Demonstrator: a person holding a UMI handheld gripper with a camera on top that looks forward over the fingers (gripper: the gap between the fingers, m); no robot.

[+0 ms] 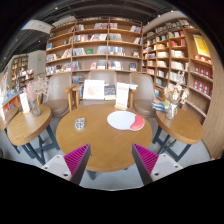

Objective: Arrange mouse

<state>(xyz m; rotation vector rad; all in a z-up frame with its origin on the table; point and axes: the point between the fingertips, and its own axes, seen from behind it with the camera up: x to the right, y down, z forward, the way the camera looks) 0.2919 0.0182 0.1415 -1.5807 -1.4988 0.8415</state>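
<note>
A small grey mouse [80, 123] lies on the left part of a round wooden table [105, 140]. To its right, on the same table, lies a round white mouse pad [124, 120] with a pink edge. My gripper [110, 165] hovers at the table's near edge, well short of both. Its fingers [76, 157] are spread wide, magenta pads facing inward. Between them I see only the table top and the floor. The mouse is ahead and slightly left of the left finger.
Two white upright cards [95, 90] stand at the table's far side. Smaller round tables flank it on the left [25, 125] and right [183, 122], with chairs [58, 92] around. Bookshelves [100, 45] line the back walls.
</note>
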